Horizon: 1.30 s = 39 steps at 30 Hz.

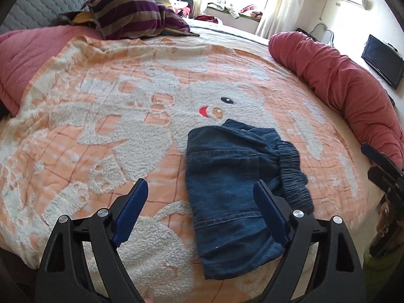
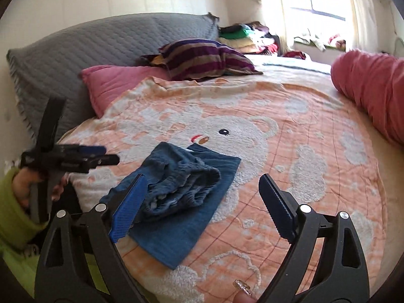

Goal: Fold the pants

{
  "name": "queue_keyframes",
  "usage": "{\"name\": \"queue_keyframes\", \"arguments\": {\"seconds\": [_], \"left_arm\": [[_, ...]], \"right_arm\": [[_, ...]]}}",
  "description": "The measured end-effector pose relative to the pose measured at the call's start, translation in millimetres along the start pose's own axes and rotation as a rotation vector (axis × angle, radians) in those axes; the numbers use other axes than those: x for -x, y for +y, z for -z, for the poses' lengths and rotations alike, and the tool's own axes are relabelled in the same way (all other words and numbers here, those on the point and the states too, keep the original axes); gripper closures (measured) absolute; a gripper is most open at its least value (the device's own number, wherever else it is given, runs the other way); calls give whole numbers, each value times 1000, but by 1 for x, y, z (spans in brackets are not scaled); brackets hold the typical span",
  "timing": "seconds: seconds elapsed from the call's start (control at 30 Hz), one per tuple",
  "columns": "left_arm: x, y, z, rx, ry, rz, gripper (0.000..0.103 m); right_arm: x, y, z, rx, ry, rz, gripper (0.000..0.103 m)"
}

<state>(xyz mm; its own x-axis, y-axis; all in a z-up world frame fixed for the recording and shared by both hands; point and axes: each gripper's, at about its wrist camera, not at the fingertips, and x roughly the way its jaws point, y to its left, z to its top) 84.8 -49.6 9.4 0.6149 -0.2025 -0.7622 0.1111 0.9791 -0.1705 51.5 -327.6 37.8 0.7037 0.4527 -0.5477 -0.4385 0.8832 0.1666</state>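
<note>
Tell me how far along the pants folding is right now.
Mostly done: the jeans lie in a compact folded bundle on the bear blanket, elastic waistband bunched on top. Nothing is in hand; the left gripper and right gripper are both open. Left: perhaps flattening the waistband.

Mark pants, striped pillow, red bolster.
pants (image 1: 227, 176), left wrist view, folded denim middle.
striped pillow (image 1: 131, 15), left wrist view, top face.
red bolster (image 2: 373, 88), right wrist view, near end.
</note>
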Motion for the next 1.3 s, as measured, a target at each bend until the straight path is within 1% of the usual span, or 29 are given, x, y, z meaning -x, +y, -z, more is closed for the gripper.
{"name": "queue_keyframes", "arguments": {"seconds": [0.07, 0.23, 0.33, 0.4, 0.5, 0.57, 0.6, 0.67, 0.7, 0.8, 0.83, 0.87, 0.93, 0.97, 1.03, 1.13, 1.3], "left_arm": [[-6, 2, 1, 8, 10, -1, 12], [-20, 4, 4, 19, 32, 9, 12], [-27, 2, 6, 17, 38, 5, 12], [-32, 1, 7, 12, 45, 2, 12], [-40, -1, 8, 11, 58, 14, 12], [-45, -2, 8, 11, 65, 14, 12], [-48, -2, 8, 14, 72, 19, 13], [-52, -2, 8, 20, 76, 25, 13], [-54, -1, 8, 25, 78, 25, 13], [-60, -1, 8, 33, 83, 26, 15], [-62, -1, 8, 36, 83, 29, 16], [-64, -1, 8, 37, 86, 31, 16], [-68, -1, 8, 38, 92, 35, 17], [-70, -2, 8, 36, 95, 38, 19], [-73, -3, 9, 35, 100, 44, 21], [-77, -2, 9, 36, 103, 50, 21], [-82, -2, 7, 37, 106, 60, 21]], "right_arm": [[-7, -5, 0, -13, 14, 9, 20], [-31, -19, 4, -85, 84, 22, 20], [-46, -28, 7, -142, 126, 12, 20], [-56, -33, 9, -167, 147, 7, 22], [-65, -37, 10, -194, 168, -12, 28], [-75, -39, 10, -202, 193, -25, 36], [-79, -39, 10, -204, 203, -29, 38], [-88, -42, 11, -230, 228, -56, 46], [-94, -43, 11, -239, 241, -77, 47], [-108, -44, 11, -231, 271, -70, 52], [-118, -49, 13, -250, 298, -75, 54], [-118, -49, 13, -250, 298, -75, 55], [-129, -52, 17, -269, 328, -90, 55], [-135, -53, 20, -275, 347, -94, 55], [-140, -52, 23, -269, 361, -92, 55], [-140, -50, 22, -257, 351, -97, 55], [-146, -49, 20, -232, 364, -108, 55]]}}
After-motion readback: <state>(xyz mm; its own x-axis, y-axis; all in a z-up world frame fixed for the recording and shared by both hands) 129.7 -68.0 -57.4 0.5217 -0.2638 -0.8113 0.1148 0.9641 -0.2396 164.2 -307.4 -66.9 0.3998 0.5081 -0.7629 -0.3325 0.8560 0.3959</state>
